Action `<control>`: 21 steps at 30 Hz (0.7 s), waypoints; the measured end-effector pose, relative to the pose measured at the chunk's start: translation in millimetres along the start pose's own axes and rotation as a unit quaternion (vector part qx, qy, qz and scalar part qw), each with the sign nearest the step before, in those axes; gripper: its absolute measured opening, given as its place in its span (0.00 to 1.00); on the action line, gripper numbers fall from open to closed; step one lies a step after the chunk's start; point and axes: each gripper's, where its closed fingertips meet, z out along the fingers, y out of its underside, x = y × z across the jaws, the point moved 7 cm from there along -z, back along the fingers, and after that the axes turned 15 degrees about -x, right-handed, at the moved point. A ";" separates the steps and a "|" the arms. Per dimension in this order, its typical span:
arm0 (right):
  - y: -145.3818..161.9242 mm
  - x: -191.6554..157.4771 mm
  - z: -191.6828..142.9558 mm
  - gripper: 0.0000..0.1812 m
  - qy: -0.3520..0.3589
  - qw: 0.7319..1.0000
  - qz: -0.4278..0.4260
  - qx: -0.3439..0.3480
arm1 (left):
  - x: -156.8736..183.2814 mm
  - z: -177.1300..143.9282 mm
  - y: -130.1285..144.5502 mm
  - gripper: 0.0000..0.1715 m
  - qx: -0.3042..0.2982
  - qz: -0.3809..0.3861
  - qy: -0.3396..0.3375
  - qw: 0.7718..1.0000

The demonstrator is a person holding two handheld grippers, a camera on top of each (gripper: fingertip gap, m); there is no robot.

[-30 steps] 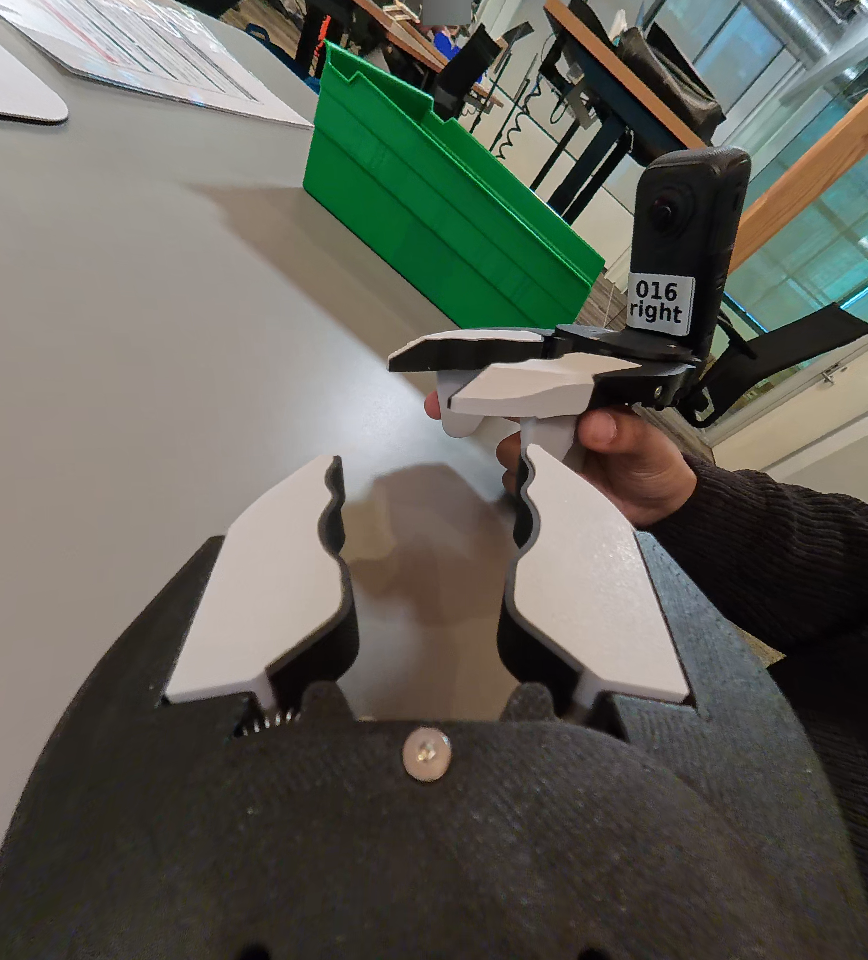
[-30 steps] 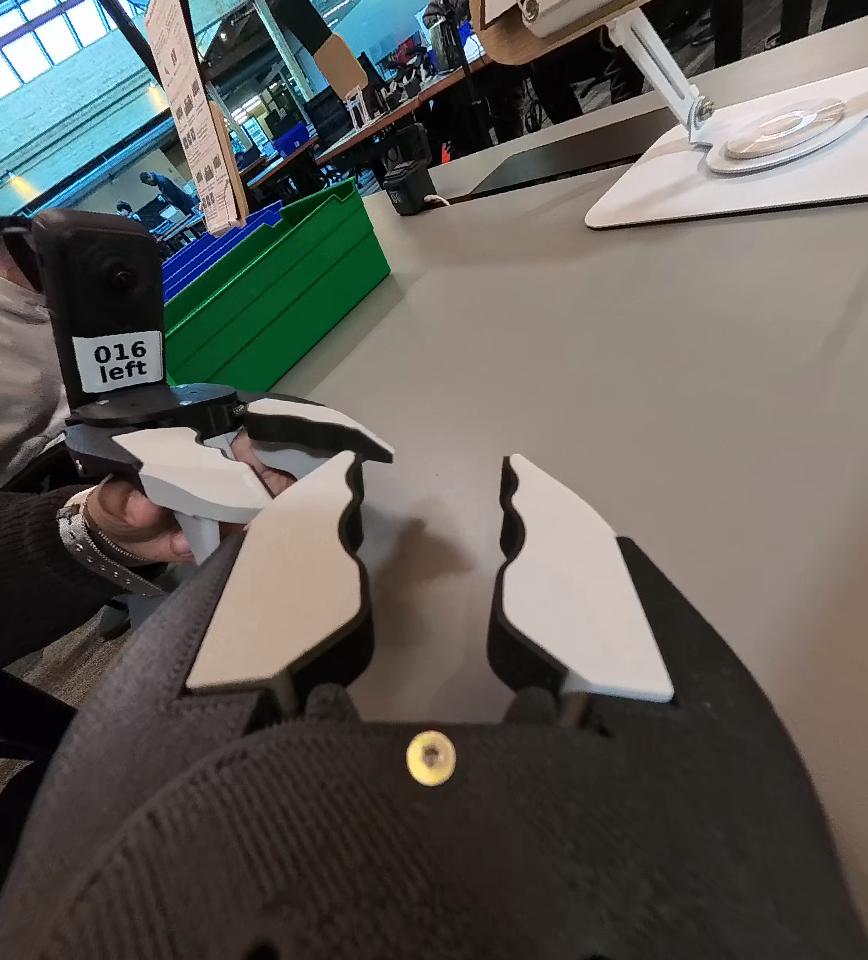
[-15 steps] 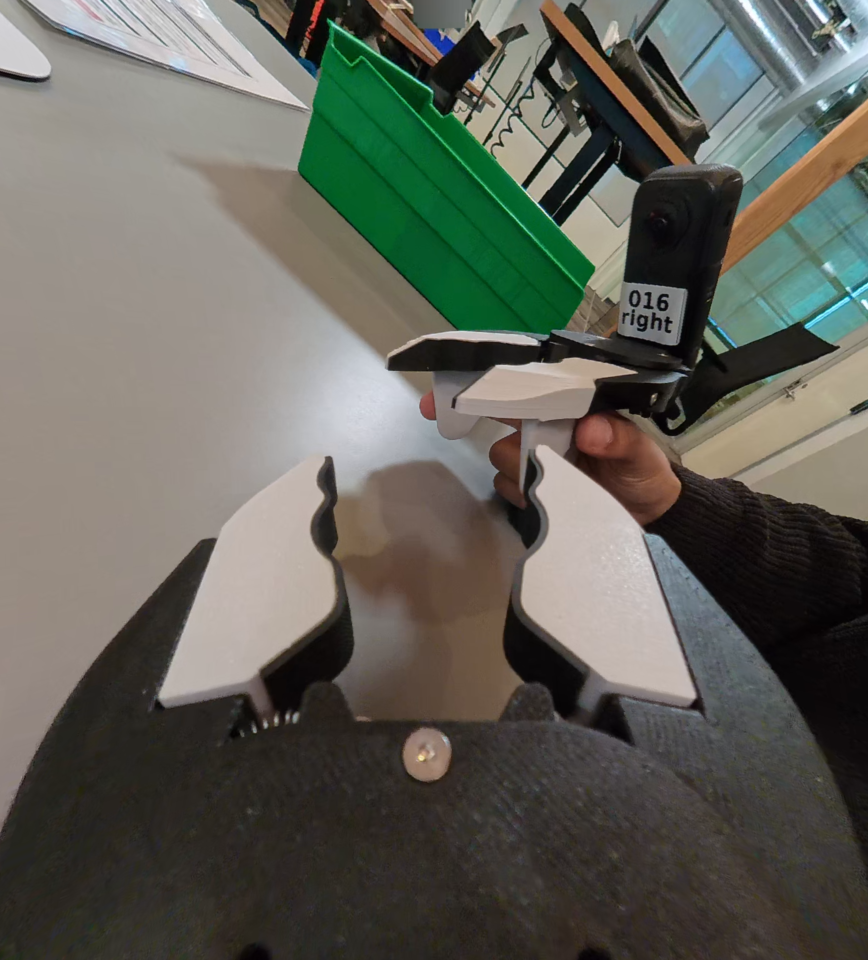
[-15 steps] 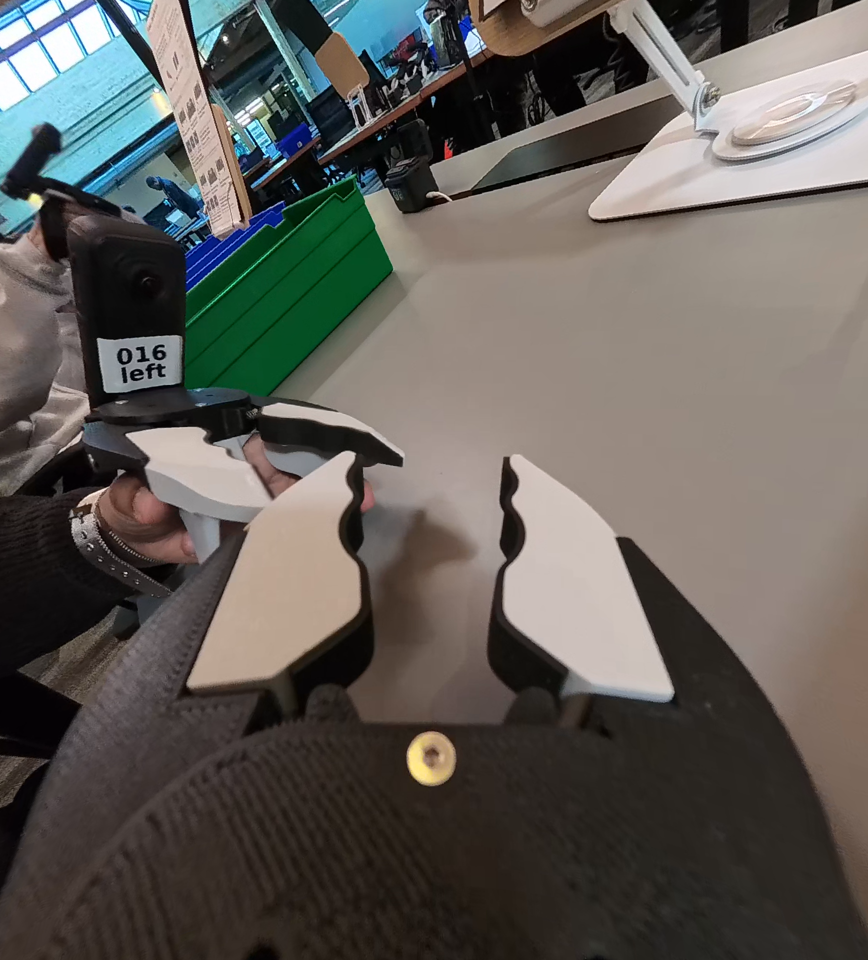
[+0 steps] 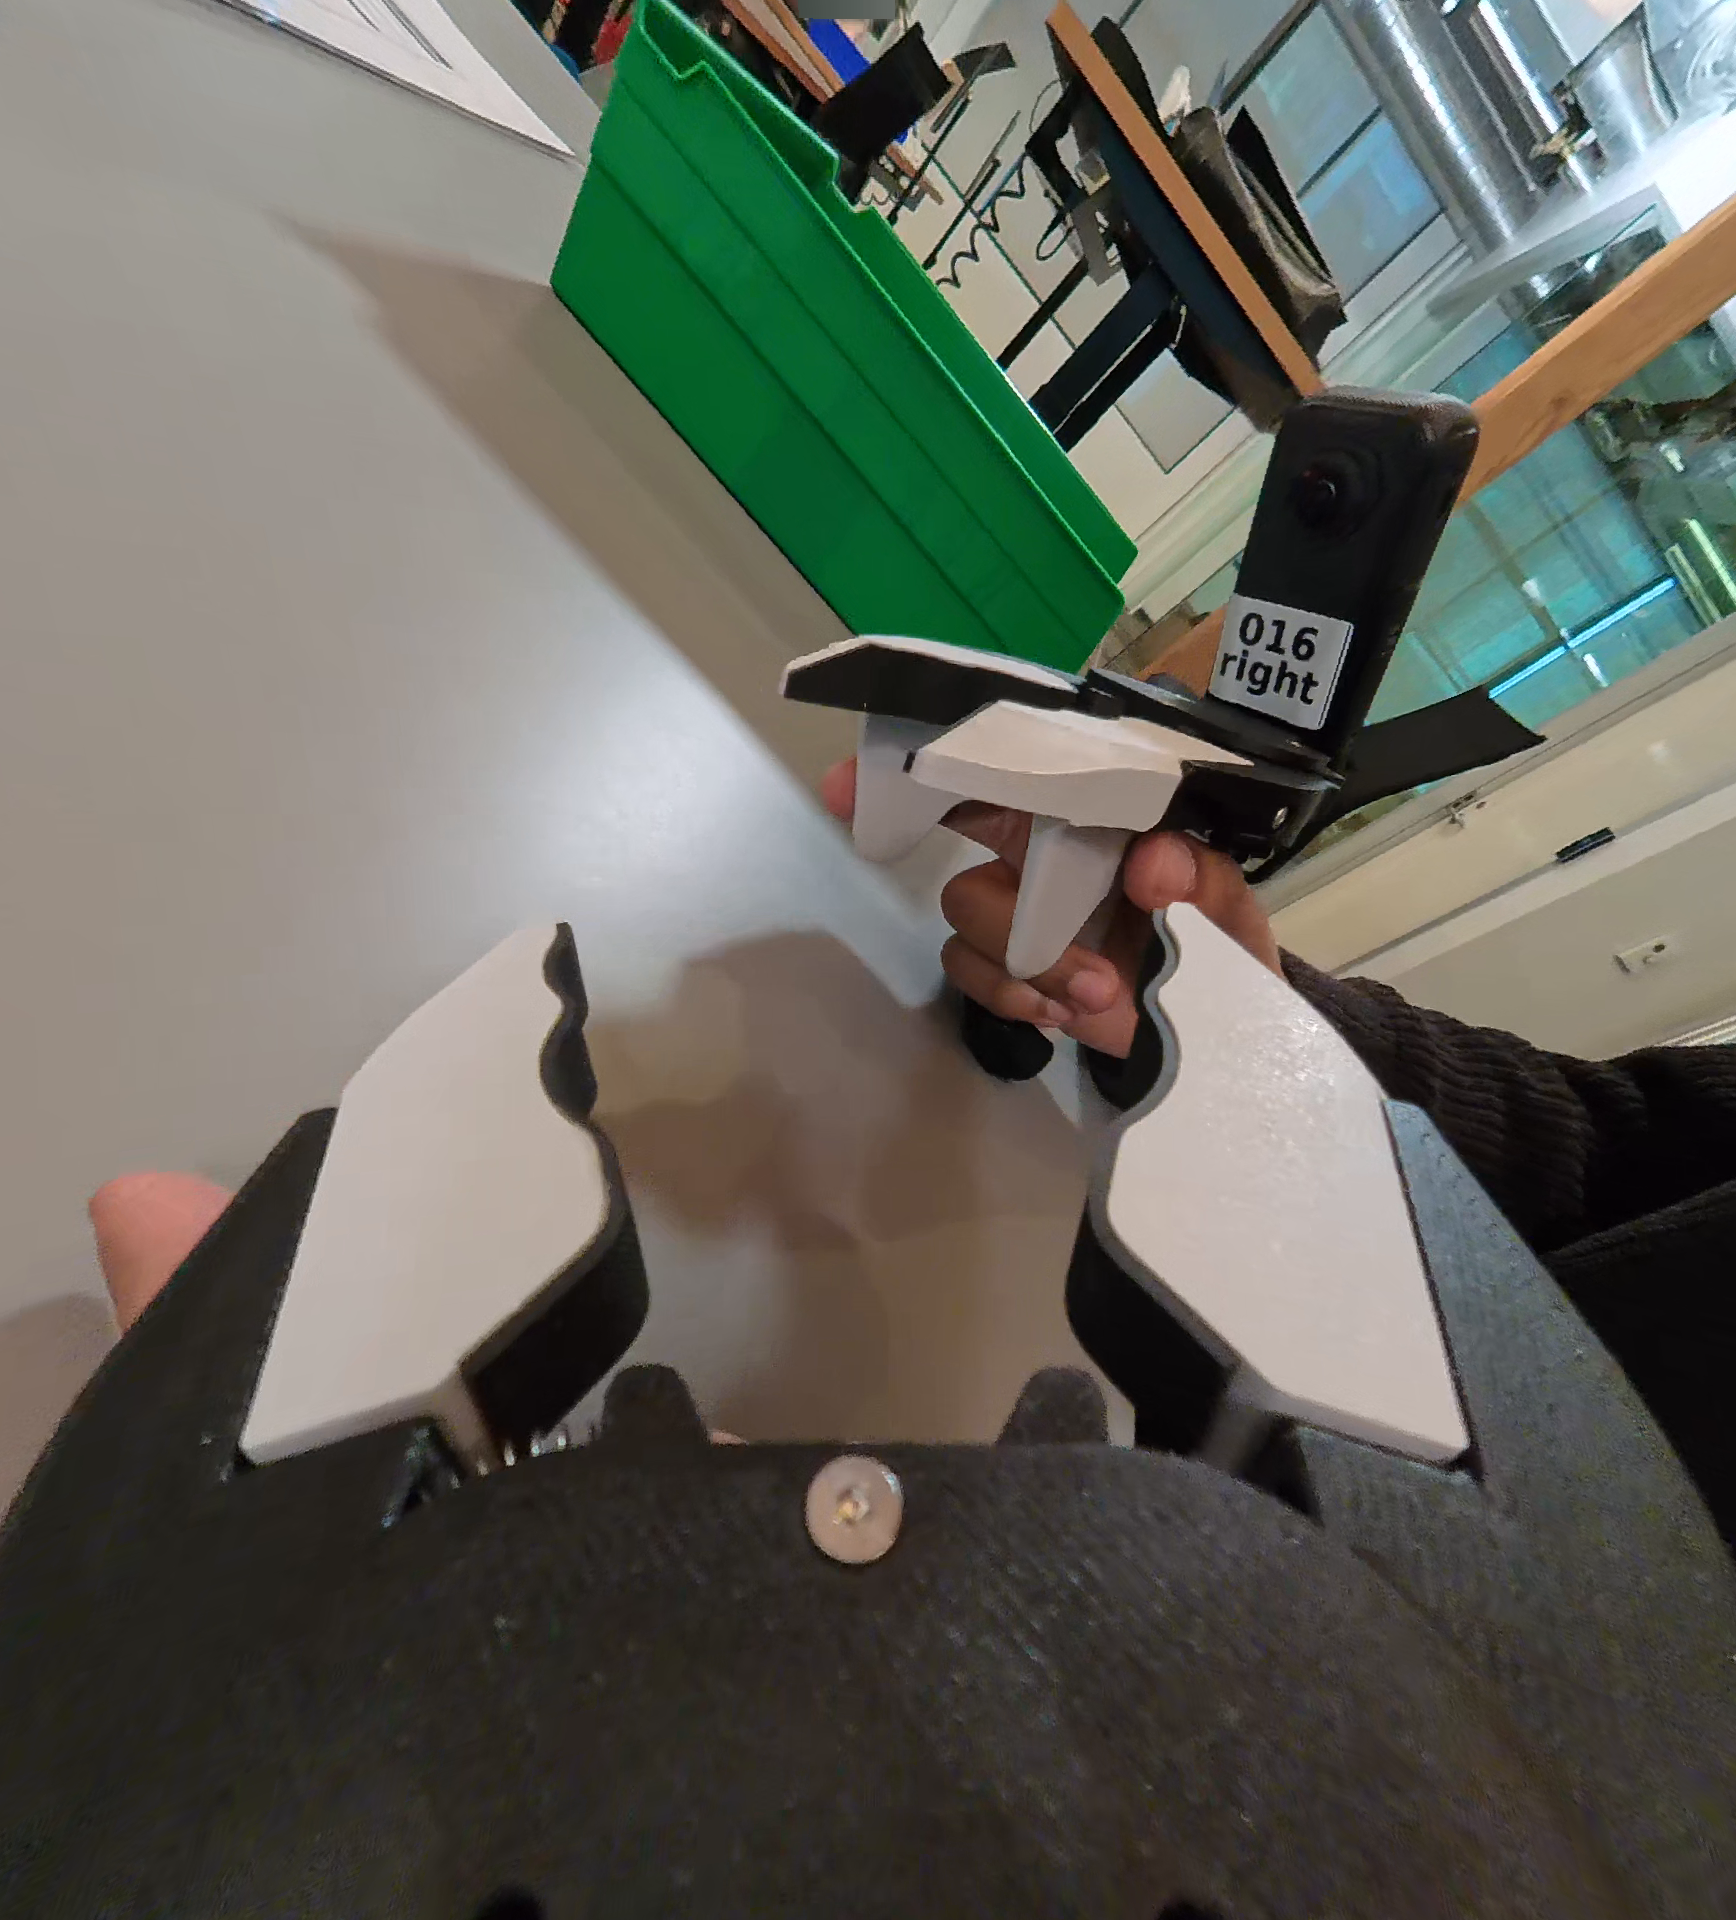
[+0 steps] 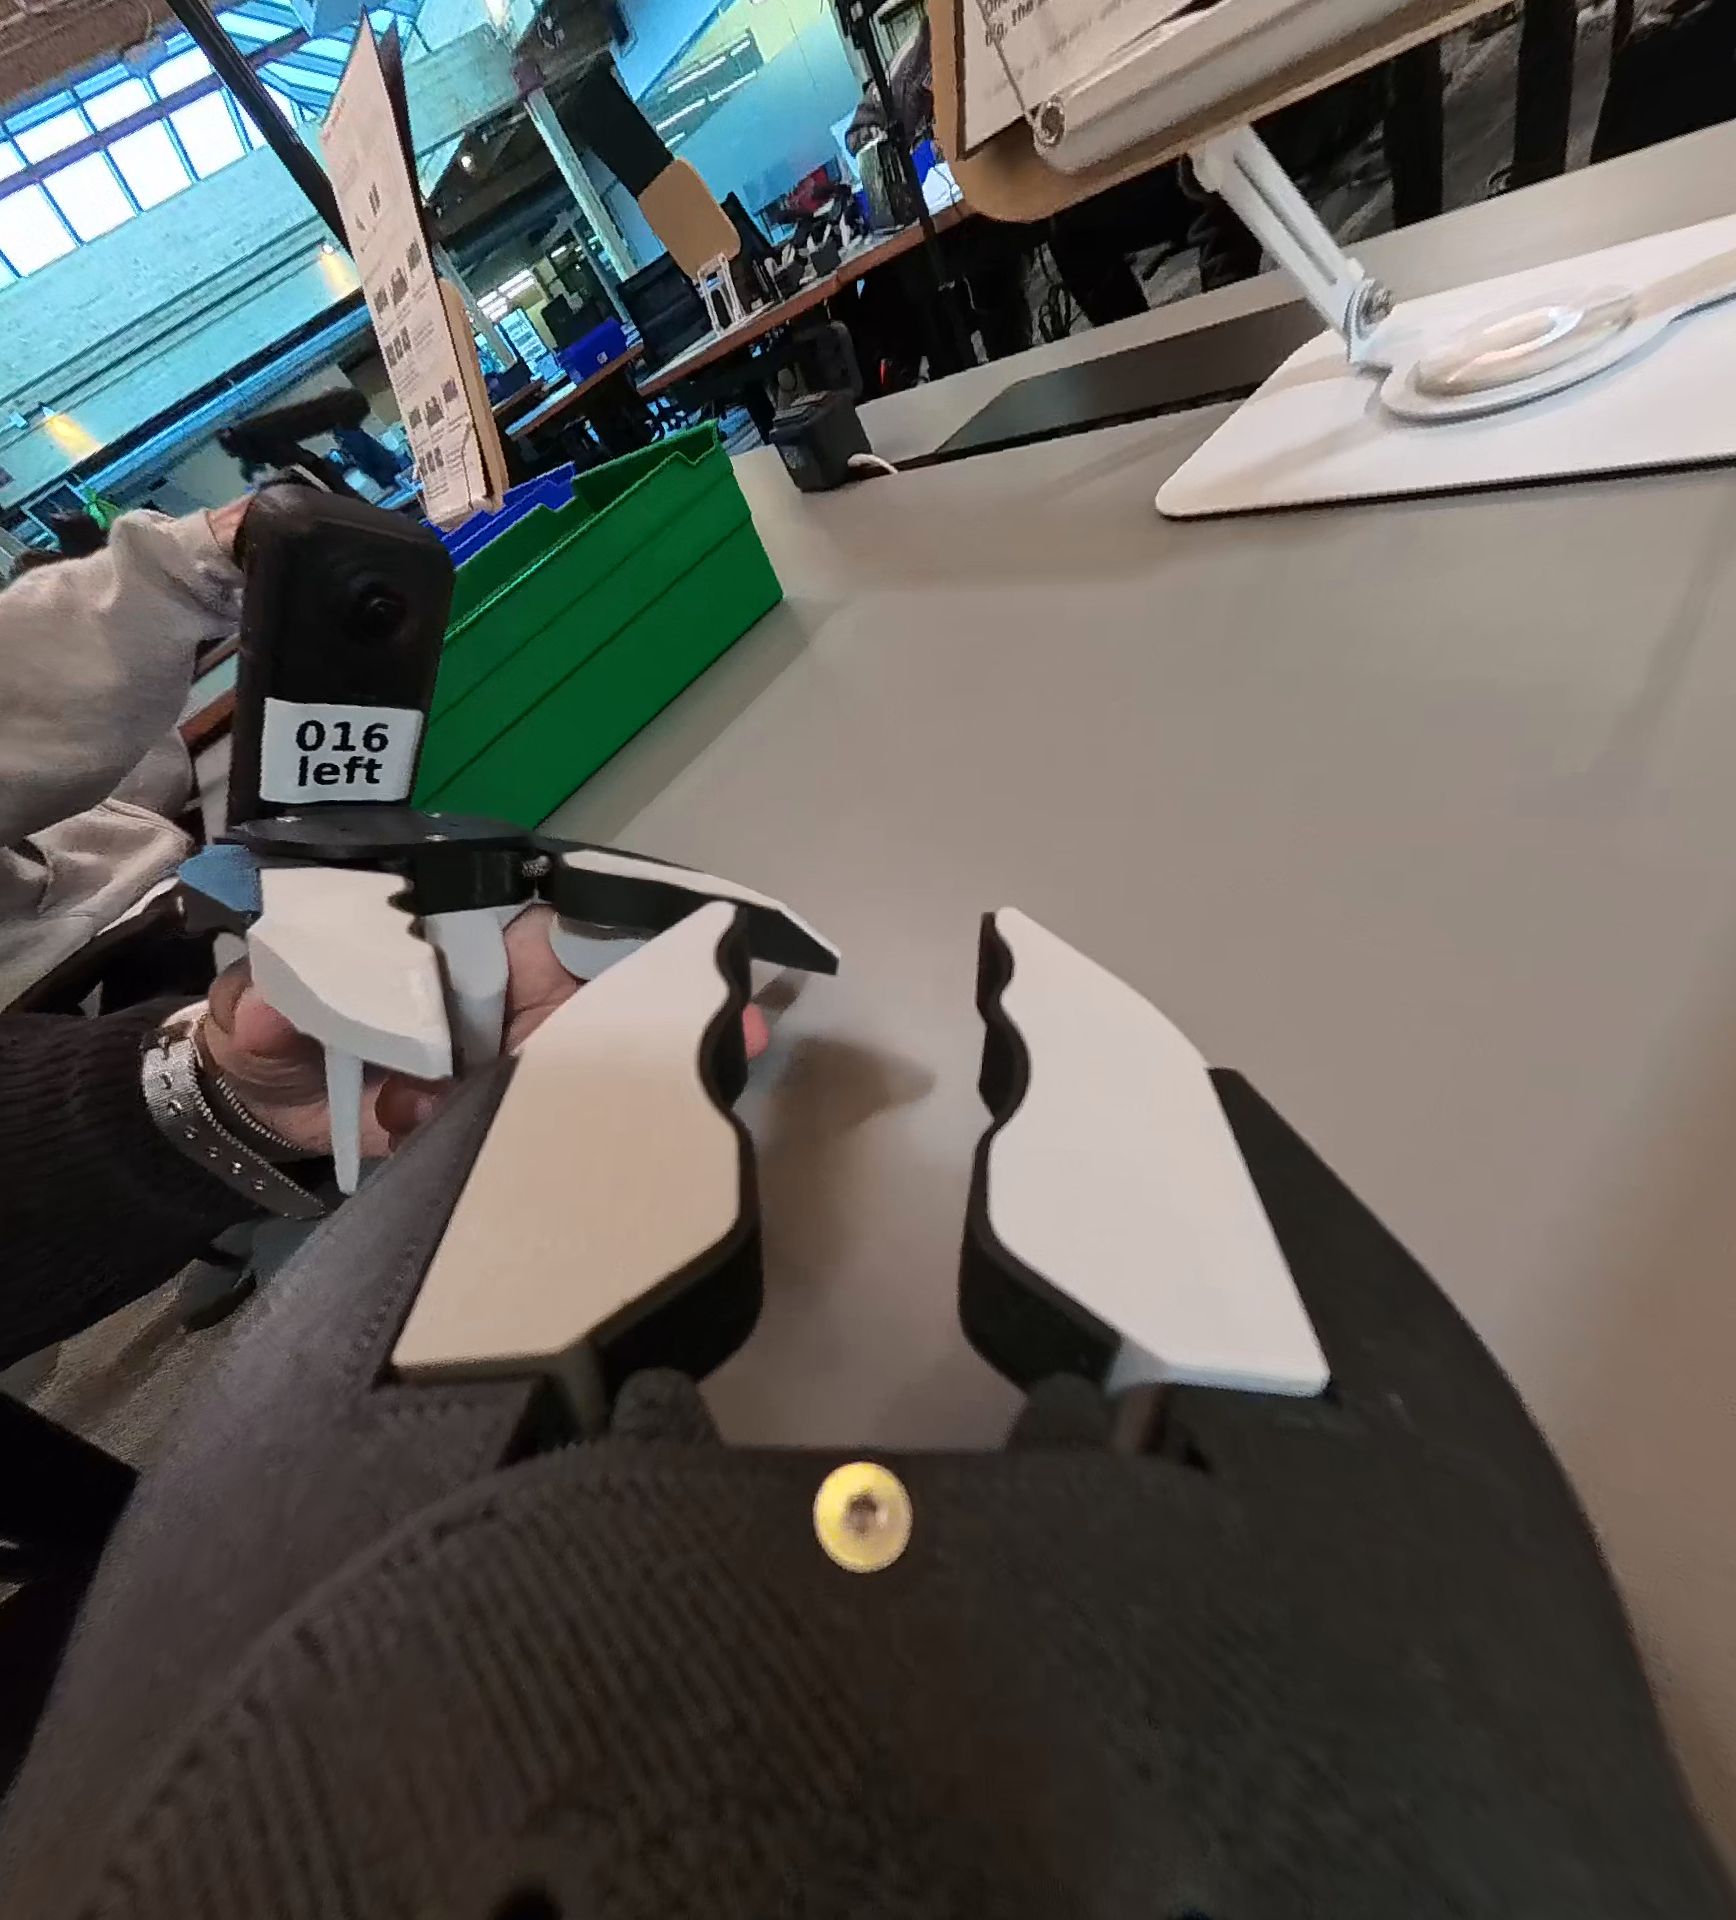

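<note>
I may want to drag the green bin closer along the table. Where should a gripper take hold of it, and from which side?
Probably the green bin's top rim at its near end wall, coming from above with one finger inside and one outside. The walls are thin and upright and the top is open, while the body looks far too wide for either open gripper. The right gripper has bare table before it.

**Black-and-white hand grippers, dark knit sleeves**

Each gripper has a black textured body, a central screw and two white-faced fingers with wavy black inner edges. The right gripper and left gripper each carry an upright black camera bearing a white label. The person wears black ribbed sleeves and a studded silver wristband.
</note>
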 end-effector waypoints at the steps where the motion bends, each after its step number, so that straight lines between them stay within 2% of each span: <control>1: -0.2 0.0 -0.5 0.23 0.001 1.000 -0.002 0.001 | -0.5 -0.3 -0.2 0.59 0.001 -0.006 0.005 1.000; 11: 1.7 2.0 1.3 0.24 -0.008 1.000 0.014 -0.005 | -4.5 -6.3 -3.3 0.53 0.026 -0.071 0.071 0.995; 15: 2.1 2.3 2.0 0.23 -0.013 1.000 0.019 -0.008 | -5.5 -6.9 -4.0 0.54 0.031 -0.058 0.044 0.997; 21: 2.4 2.9 2.0 0.23 -0.019 0.999 0.026 -0.007 | -0.8 0.0 1.0 0.54 -0.004 -0.019 0.024 1.000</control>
